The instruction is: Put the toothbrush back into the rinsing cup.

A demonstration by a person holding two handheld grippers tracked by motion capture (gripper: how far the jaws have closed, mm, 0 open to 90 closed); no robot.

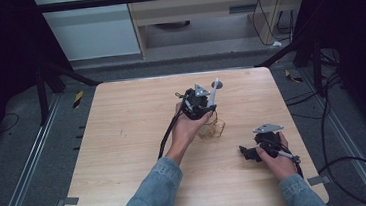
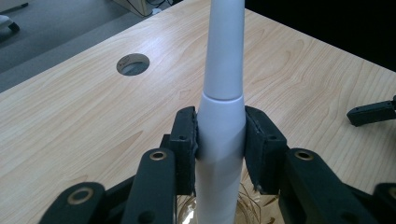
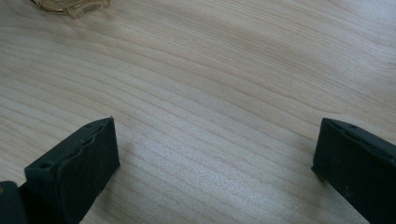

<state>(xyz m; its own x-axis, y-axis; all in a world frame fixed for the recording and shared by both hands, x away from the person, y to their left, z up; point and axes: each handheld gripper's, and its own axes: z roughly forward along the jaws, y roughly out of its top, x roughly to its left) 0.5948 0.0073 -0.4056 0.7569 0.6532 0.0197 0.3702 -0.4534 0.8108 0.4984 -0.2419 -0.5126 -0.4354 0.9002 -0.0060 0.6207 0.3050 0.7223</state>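
White plastic, long and tapering like a slim handle, the white tapered plastic wand (image 2: 220, 116) stands clamped between the two black jaws of the left gripper (image 2: 219, 140); both pads press flat against its thicker lower section, one on each side. In the high view the left gripper (image 1: 196, 103) sits over the middle of the pale wooden table (image 1: 124, 138), toward the far edge, and the wand (image 1: 213, 93) rises tilted from it toward the round grey cable hole (image 1: 216, 84) in the tabletop. Directly below the clamped wand lies a clear amber-tinted glass vessel (image 1: 212, 128), its rim just visible between the jaw arms in the left gripper view (image 2: 247, 210); whether the wand's lower end touches it cannot be told.

Right gripper (image 1: 249, 152): resting low at the near right part of the table, well apart from the wand. Its jaws stand wide, with bare wood between them (image 3: 215, 154) and nothing held. A corner of the glass vessel (image 3: 70, 5) appears at the top edge of the right gripper view.

Denim sleeves cover both of the person's forearms.
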